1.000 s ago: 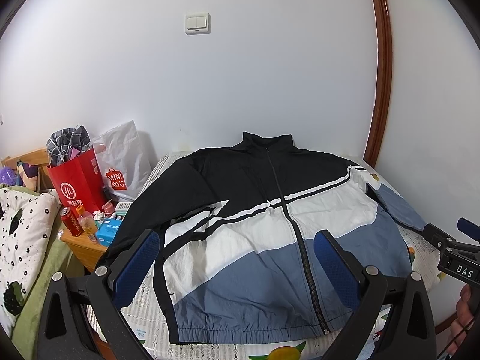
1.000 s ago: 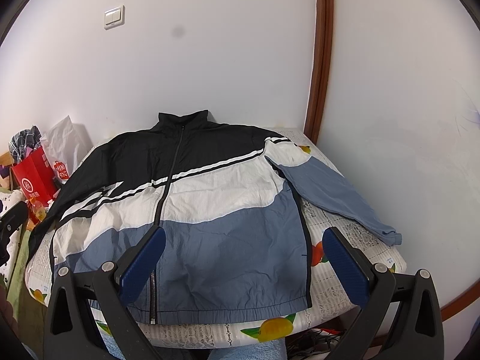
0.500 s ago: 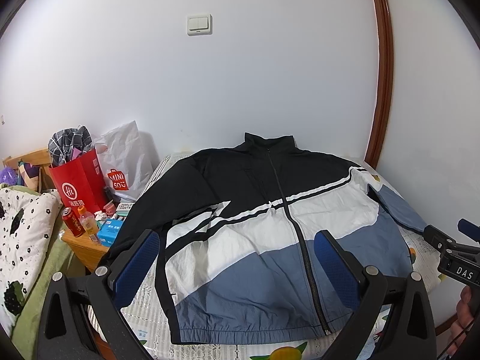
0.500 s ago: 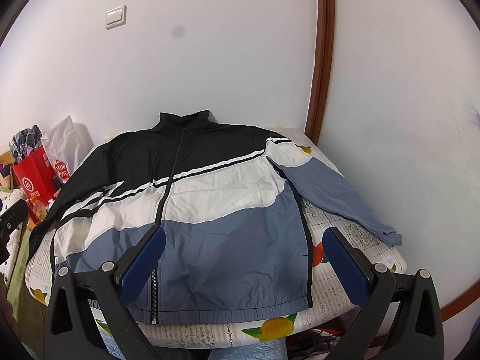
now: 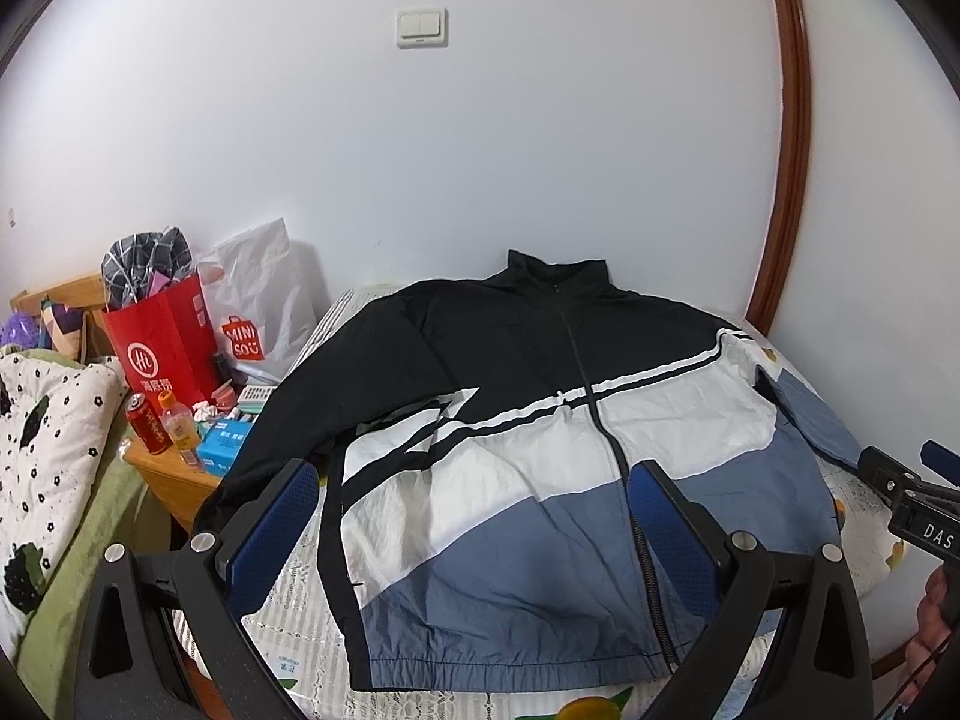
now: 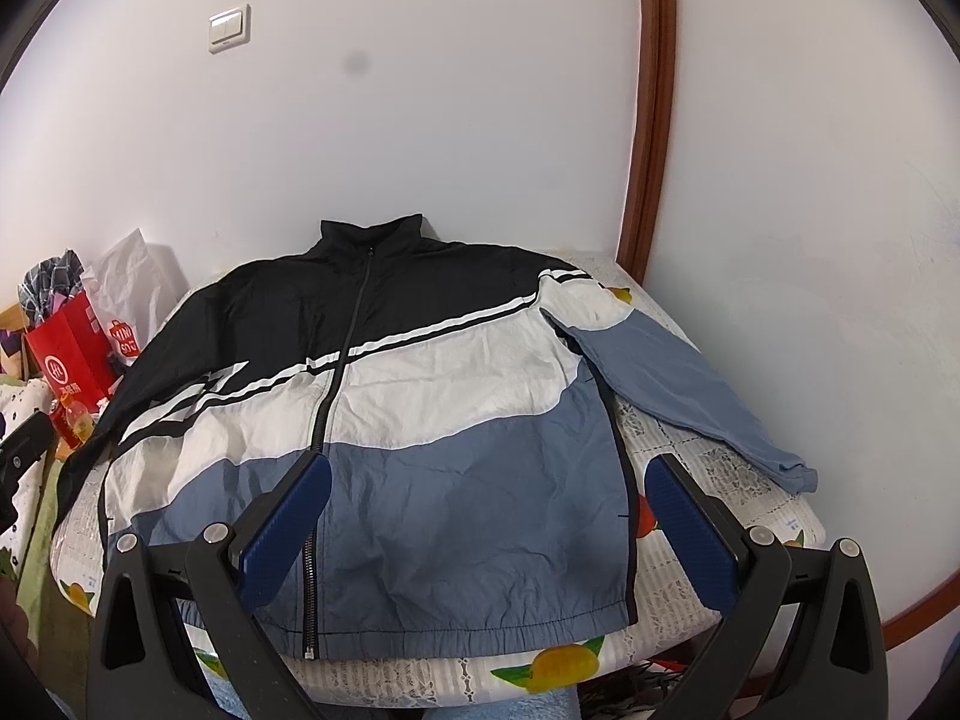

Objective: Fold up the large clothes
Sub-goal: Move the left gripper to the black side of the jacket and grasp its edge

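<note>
A zipped jacket (image 5: 528, 456) (image 6: 396, 414) in black, white and blue lies flat, front up, on a small bed, collar toward the wall. Its blue right-hand sleeve (image 6: 678, 390) stretches out toward the bed's right edge; the black left sleeve (image 5: 282, 420) runs down the left edge. My left gripper (image 5: 474, 480) hovers open above the hem's left half, holding nothing. Over the hem's right half my right gripper (image 6: 489, 474) is open too, empty. The right gripper's tip (image 5: 900, 480) shows at the left wrist view's right edge, with a hand below it.
The bed (image 6: 714, 480) has a patterned sheet with fruit prints and sits in a white-walled corner with a brown trim (image 6: 648, 120). Left of it stand a red paper bag (image 5: 165, 348), a white bag (image 5: 258, 300), and a wooden nightstand (image 5: 171, 474) with a can and bottle.
Both views have crept very slightly; the jacket lies as before and both grippers stay open and empty.
</note>
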